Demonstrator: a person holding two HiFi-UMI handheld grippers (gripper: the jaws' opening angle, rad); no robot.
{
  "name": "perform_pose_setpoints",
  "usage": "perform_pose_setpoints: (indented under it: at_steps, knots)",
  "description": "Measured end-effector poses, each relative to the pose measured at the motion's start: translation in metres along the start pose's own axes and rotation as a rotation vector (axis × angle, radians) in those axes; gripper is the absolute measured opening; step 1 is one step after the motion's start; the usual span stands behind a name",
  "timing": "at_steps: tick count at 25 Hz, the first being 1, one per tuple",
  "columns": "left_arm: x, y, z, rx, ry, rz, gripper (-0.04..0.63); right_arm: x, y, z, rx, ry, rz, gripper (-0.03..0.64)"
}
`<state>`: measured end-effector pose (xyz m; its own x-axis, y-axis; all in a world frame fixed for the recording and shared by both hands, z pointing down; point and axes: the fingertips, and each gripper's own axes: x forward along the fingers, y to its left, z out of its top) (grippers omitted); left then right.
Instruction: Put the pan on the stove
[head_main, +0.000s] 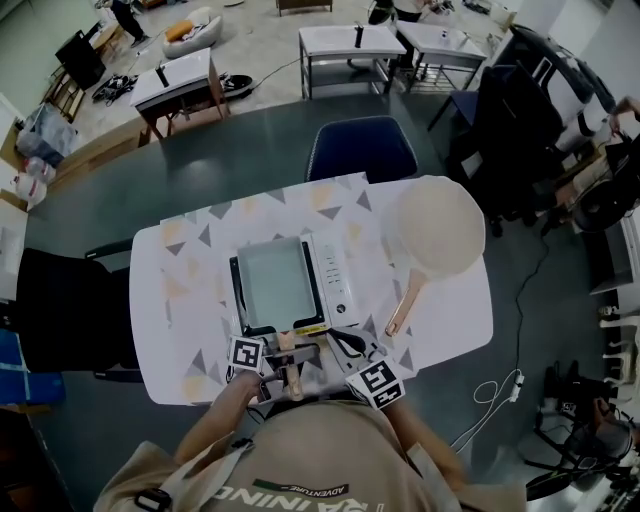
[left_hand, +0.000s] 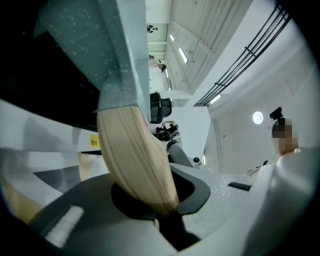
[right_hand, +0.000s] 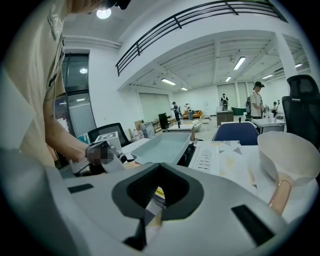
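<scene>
The left gripper (head_main: 281, 355) is at the near edge of the table (head_main: 180, 300), left of middle. Its jaws are clamped on the wooden handle (left_hand: 132, 155) of the square grey pan (head_main: 272, 285), and the handle points back toward the person. The pan sits over the dark glass of the stove (head_main: 332, 280), which stands mid-table close to the near edge with its control strip on the right side. From the right gripper view the pan looks level on the cooktop, though full contact cannot be confirmed.

The right gripper (head_main: 345, 345) hangs just right of the handle at the near edge. Its jaws are drawn together and grip nothing.

Toward the far right corner lies a round cream pan (head_main: 435, 228), untouched, its handle angled toward the near edge.

The placing step appears all but finished. The next move probably calls for parting the left jaws and backing away toward the near edge without dragging the handle.
</scene>
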<state>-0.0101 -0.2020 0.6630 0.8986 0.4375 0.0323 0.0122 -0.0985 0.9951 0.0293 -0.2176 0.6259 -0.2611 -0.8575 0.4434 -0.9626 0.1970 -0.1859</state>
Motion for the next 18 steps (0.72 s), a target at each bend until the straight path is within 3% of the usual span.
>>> perform_pose_setpoints:
  at_steps: [6,11,18]
  knots:
    - [-0.0009,0.0025,0.0012,-0.025,-0.018,-0.003,0.040,0.0019,-0.0026,0.0007,0.004,-0.001,0.004,-0.002]
    - [0.0019,-0.0033,0.0046,-0.086,-0.068,-0.056,0.041,0.0008,-0.0030,-0.0024,-0.003,0.007,0.010,-0.002]
    - [0.0016,-0.0034,0.0084,-0.066,-0.083,-0.061,0.041,-0.0016,-0.0012,-0.0040,-0.004,0.000,0.011,-0.002]
